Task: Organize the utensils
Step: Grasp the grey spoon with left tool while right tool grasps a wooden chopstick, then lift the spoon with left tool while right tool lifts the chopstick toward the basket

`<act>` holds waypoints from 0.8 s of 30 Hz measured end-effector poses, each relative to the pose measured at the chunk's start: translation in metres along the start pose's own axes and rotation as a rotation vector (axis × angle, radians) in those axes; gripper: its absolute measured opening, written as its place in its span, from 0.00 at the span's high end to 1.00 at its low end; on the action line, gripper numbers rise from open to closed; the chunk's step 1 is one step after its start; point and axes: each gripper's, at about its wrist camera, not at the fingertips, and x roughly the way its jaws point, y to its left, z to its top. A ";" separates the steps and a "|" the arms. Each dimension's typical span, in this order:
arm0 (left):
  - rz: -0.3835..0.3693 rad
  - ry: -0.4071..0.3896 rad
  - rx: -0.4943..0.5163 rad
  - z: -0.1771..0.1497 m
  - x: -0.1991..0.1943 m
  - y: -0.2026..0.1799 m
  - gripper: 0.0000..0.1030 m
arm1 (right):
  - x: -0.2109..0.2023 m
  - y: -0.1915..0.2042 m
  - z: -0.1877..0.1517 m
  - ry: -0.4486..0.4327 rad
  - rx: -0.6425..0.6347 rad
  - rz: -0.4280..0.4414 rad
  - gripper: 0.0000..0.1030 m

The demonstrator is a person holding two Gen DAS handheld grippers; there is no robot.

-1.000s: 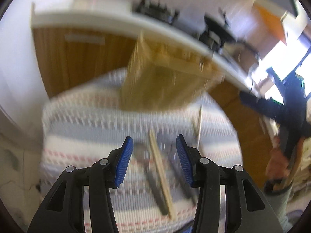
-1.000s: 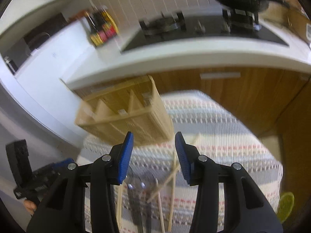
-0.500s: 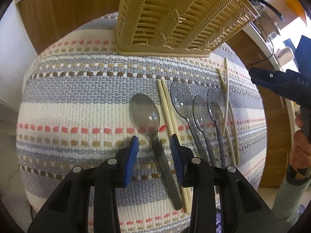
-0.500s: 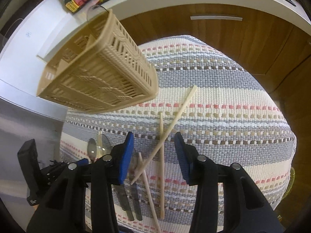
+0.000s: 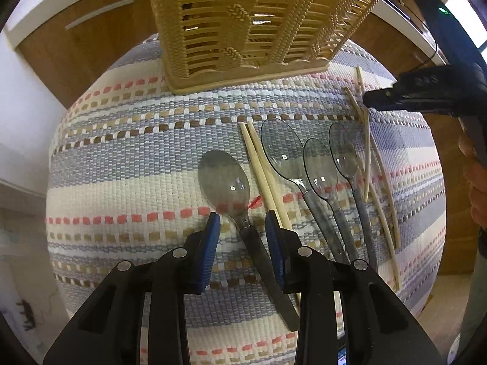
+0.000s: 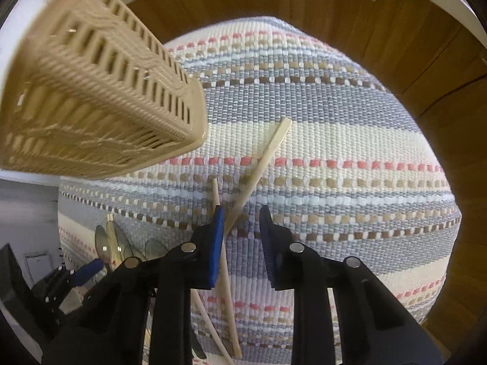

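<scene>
A tan slatted utensil basket (image 5: 252,21) stands at the far side of a striped woven mat (image 5: 127,164). Several clear spoons with dark handles lie on the mat. My left gripper (image 5: 242,223) is open and straddles the neck of the leftmost spoon (image 5: 225,179), low over the mat. A chopstick pair (image 5: 261,170) lies just right of it, then more spoons (image 5: 283,155) and loose chopsticks (image 5: 366,152). My right gripper (image 6: 242,222) is open, low over crossed chopsticks (image 6: 258,167); the basket (image 6: 100,91) is to its left.
Wooden cabinet fronts (image 5: 100,39) under a white counter edge stand behind the mat. The right gripper's black body (image 5: 426,91) and the hand holding it show at the right of the left wrist view. The mat (image 6: 350,167) has bare room right of the chopsticks.
Both grippers have dropped down closer to the mat. The left one has come around the leftmost spoon's neck and narrowed slightly; the right one has come over the crossed chopsticks.
</scene>
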 end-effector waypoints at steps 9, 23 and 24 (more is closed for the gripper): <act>0.050 0.012 0.061 0.006 0.007 -0.016 0.72 | 0.014 0.028 0.007 0.006 -0.072 -0.157 0.96; 0.030 0.084 0.086 0.021 0.012 -0.015 0.89 | 0.004 0.008 -0.020 0.020 -0.132 -0.118 0.96; 0.044 0.084 0.093 0.021 0.013 -0.019 0.89 | 0.003 0.007 -0.022 0.017 -0.137 -0.120 0.96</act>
